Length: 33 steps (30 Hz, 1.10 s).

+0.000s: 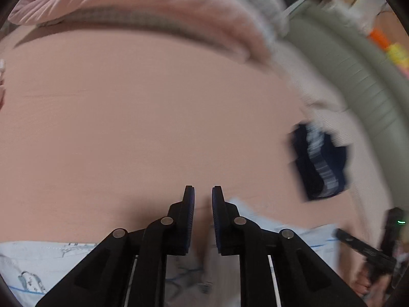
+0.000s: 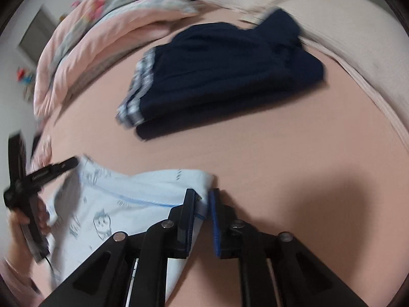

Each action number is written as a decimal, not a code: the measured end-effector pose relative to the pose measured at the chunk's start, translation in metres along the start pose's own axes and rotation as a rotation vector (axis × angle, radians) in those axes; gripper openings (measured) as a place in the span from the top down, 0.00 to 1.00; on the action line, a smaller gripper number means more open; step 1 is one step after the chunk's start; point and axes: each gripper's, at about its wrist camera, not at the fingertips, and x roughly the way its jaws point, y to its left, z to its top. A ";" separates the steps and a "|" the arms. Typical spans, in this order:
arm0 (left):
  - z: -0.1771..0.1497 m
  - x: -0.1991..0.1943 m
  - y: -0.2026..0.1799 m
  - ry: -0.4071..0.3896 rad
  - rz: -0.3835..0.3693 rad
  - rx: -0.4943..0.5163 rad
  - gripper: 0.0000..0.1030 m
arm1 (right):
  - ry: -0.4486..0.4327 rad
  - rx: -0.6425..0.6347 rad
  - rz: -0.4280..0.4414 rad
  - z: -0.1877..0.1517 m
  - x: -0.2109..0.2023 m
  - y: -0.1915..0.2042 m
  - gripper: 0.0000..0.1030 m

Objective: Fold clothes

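In the right wrist view, the left gripper [image 2: 74, 162] enters at nine o'clock, held in a hand [image 2: 18, 220]; its tips meet the left corner of a light blue printed garment [image 2: 122, 204], though blur hides whether the cloth is pinched. In the left wrist view that same gripper [image 1: 203, 192] shows its jaws nearly closed with a narrow gap at the tips; pale cloth lies under and between the lower pads, and a firm grip cannot be confirmed. The garment [image 1: 33, 261] spreads along the six o'clock edge there, on a pink bed sheet [image 1: 153, 115].

At the centre of the right wrist view, toward twelve o'clock, a folded navy garment [image 2: 230, 76] with a grey striped band lies flat on the sheet [image 2: 306, 153], well apart from the blue one. A pink quilt [image 2: 84, 38] is bunched at ten o'clock, a beige blanket [image 2: 345, 25] at one o'clock.

At six o'clock the right gripper [image 2: 203, 194] has its jaws almost closed, pinching the blue garment's right top corner at its hem.
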 end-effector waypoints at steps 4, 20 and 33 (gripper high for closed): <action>-0.009 0.015 -0.041 0.105 0.101 0.259 0.86 | -0.131 -0.106 -0.068 0.007 -0.023 0.014 0.81; -0.016 0.016 -0.032 -0.025 0.093 0.233 0.97 | -0.207 -0.281 -0.013 0.001 -0.020 0.041 0.95; -0.039 -0.039 -0.065 0.108 0.105 0.265 0.96 | -0.148 -0.038 0.000 0.008 -0.046 0.008 0.62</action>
